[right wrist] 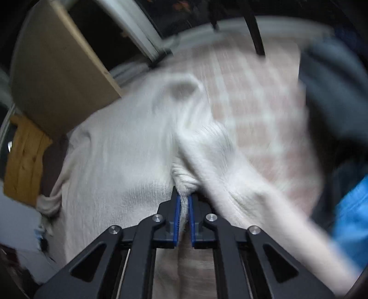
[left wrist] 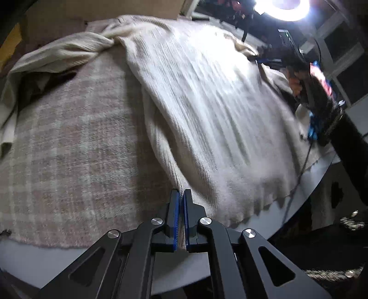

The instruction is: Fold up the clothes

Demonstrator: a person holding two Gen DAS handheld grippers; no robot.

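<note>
A cream ribbed knit sweater (left wrist: 202, 99) lies spread over a pink-and-white checked blanket (left wrist: 69, 147). My left gripper (left wrist: 182, 195) is shut on the sweater's lower hem edge, the cloth pinched between its blue pads. One sleeve (left wrist: 66, 53) trails off to the far left. In the right wrist view my right gripper (right wrist: 184, 197) is shut on a bunched fold of the same sweater (right wrist: 119, 147), near where a sleeve (right wrist: 230, 170) runs off to the lower right. The right gripper also shows in the left wrist view at the sweater's far right side (left wrist: 260, 57), held by a hand (left wrist: 296, 82).
The blanket covers a round pale table (left wrist: 306, 184). A bright ring lamp (left wrist: 287, 7) shines at the top right. A cardboard box (right wrist: 55, 69) and a wooden piece (right wrist: 23, 158) stand at the left. Dark and blue cloth (right wrist: 352, 218) lies at the right edge.
</note>
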